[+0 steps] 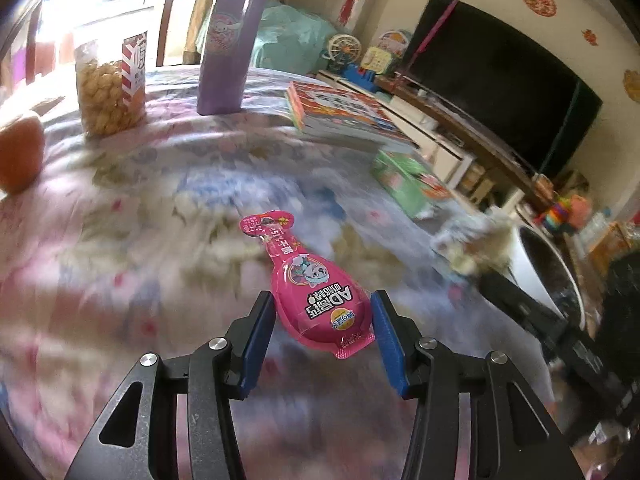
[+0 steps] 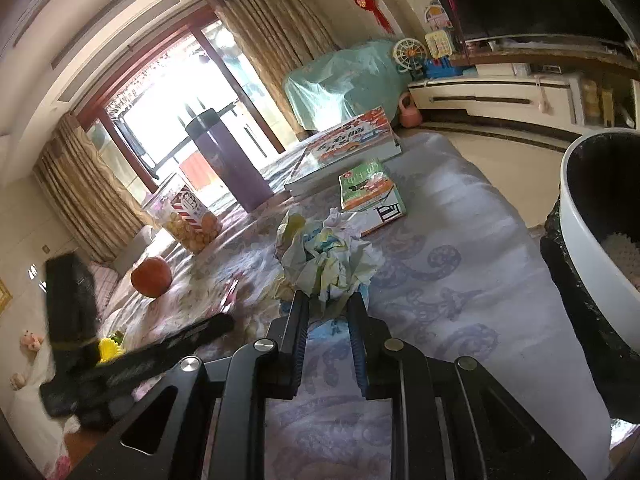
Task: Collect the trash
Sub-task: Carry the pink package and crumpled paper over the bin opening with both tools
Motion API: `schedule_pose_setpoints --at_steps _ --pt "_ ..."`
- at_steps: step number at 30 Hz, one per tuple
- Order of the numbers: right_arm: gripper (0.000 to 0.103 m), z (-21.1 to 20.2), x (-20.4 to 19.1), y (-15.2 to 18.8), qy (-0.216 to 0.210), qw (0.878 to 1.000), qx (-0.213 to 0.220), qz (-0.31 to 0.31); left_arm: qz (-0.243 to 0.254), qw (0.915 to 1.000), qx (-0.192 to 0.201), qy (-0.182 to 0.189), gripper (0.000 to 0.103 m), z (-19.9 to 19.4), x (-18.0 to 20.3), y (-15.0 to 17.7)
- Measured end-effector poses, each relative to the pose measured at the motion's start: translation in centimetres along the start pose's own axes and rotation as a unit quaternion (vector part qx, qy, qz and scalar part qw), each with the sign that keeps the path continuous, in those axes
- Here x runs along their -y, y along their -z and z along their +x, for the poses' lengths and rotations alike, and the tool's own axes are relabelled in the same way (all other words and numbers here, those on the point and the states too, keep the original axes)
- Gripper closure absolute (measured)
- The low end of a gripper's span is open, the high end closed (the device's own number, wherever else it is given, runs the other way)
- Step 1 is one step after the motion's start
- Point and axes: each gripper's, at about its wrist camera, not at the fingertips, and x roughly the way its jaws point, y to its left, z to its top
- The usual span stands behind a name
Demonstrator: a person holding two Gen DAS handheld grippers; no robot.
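Note:
In the left wrist view my left gripper [image 1: 322, 306] is shut on a pink lollipop wrapper [image 1: 310, 288], held above the floral tablecloth [image 1: 120, 208]; the wrapper's neck points away from me. In the right wrist view my right gripper [image 2: 328, 306] is shut on a crumpled ball of white and pale yellow paper [image 2: 326, 256], held just over the tablecloth [image 2: 440, 264]. A white trash bin [image 2: 588, 240] with a black liner stands at the right, beside the table. The bin also shows in the left wrist view [image 1: 548, 268], with the paper ball [image 1: 472, 244] blurred next to it.
On the table stand a purple tumbler [image 1: 232, 40], a snack jar [image 1: 110, 84], an orange [image 2: 151, 277], a large picture book [image 2: 352, 140] and a green booklet [image 2: 370, 188]. My left gripper's black body [image 2: 120, 356] is at the left. A TV [image 1: 496, 80] and cabinet are behind.

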Motion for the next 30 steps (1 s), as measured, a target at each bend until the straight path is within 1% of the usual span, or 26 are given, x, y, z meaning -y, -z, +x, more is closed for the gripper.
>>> schedule_pose_setpoints --at_steps 3,10,16,30 --pt "0.083 -0.5 -0.3 0.4 0.003 1.000 0.000 -0.003 0.016 0.9999 0.003 0.006 0.056 -1.6 0.6 1.1" --pt "0.083 -2.7 -1.0 1.3 0.002 1.000 0.003 -0.007 0.029 0.9993 0.006 0.025 0.056 -4.2 1.0 2.3" --pt "0.083 -4.8 -1.0 1.6 0.009 1.000 0.011 -0.007 0.045 0.9986 0.002 0.027 0.056 -5.0 2.3 3.4" --pt "0.083 -8.8 0.3 2.6 0.030 0.999 0.030 0.006 0.097 0.9943 -0.001 0.044 0.056 -6.0 6.8 4.6"
